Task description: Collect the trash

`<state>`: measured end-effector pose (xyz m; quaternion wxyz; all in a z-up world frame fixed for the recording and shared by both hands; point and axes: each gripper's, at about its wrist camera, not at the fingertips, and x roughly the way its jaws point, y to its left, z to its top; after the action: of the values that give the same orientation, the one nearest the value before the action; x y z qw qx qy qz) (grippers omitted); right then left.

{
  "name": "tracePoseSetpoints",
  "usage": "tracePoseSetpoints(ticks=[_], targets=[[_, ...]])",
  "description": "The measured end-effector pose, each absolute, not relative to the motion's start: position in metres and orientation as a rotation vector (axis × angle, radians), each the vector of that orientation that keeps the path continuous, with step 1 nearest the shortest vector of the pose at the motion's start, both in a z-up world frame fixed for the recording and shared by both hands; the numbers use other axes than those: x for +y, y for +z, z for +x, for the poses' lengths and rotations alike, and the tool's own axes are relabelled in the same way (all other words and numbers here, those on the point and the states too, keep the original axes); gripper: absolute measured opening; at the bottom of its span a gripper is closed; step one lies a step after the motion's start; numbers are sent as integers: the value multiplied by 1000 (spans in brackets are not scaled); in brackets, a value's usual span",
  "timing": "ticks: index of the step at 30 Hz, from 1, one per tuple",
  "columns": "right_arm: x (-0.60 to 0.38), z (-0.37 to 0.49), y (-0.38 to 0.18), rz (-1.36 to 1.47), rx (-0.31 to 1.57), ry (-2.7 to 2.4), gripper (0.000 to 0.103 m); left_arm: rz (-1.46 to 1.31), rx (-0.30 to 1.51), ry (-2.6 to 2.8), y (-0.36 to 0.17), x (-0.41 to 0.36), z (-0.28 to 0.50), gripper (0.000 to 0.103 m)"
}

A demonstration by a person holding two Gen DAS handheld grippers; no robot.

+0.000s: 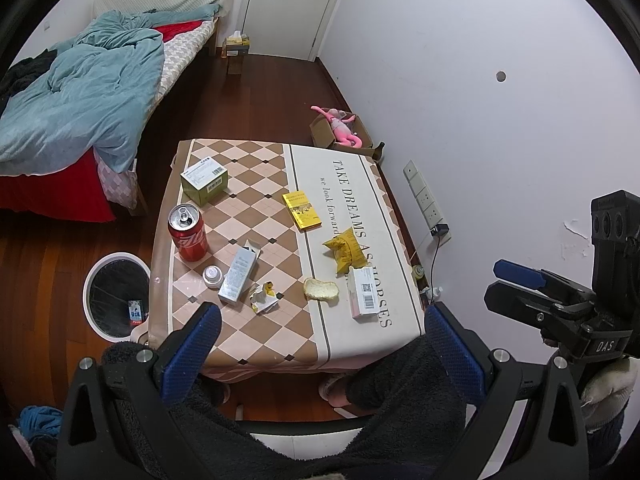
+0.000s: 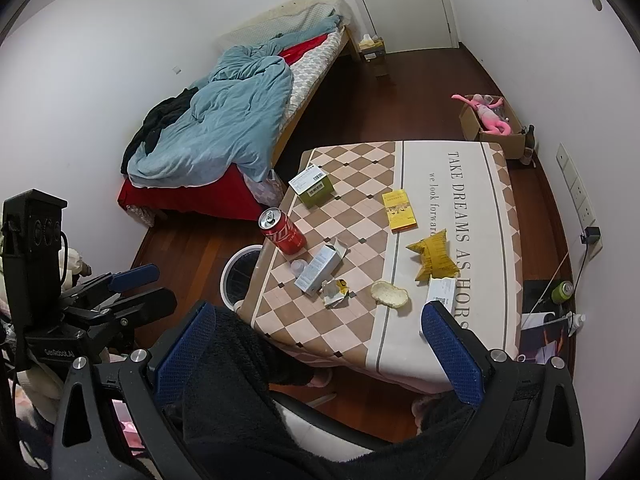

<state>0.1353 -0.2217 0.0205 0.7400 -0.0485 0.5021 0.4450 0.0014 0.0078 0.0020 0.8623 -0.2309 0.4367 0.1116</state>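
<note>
Trash all over the checkered tablecloth table (image 1: 256, 168): red soda can (image 1: 187, 233) far left, crumpled yellow snack bag (image 1: 345, 249) right. White round bin (image 1: 116, 295) on the floor left. Left gripper (image 1: 320, 332) and right gripper (image 2: 320, 328) both wide open, empty, hovering at the near edge.
</note>
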Motion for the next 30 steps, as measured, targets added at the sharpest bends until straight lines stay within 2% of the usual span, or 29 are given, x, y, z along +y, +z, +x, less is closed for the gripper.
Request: tracePoseSetpoints(ticks=[30], targets=[[-217,143,32,-105,1090,971,103,-467,903,224,12,4,9,103]])
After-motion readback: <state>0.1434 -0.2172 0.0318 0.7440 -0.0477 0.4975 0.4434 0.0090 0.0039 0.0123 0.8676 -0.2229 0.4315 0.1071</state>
